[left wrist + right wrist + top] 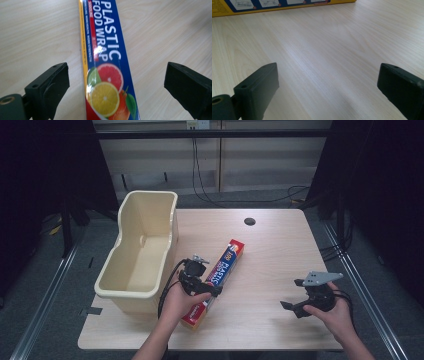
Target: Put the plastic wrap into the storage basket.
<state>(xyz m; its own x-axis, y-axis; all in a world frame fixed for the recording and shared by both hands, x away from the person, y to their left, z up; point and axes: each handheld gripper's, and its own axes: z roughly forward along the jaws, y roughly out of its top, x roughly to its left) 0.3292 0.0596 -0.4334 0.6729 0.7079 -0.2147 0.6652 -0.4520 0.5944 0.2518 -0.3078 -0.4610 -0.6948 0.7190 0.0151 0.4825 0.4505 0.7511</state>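
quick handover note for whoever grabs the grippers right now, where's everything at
Left gripper: open, jaws straddling the plastic food wrap box near its close end, not pressing on it.
Right gripper: open, holding nothing, over bare table to the right of the box.
Box: lies flat on the table, beside the cream bin, which looks empty.
Done: left gripper lined up over the box.
Left: close on the box and lift it; the bin is probably where it goes.
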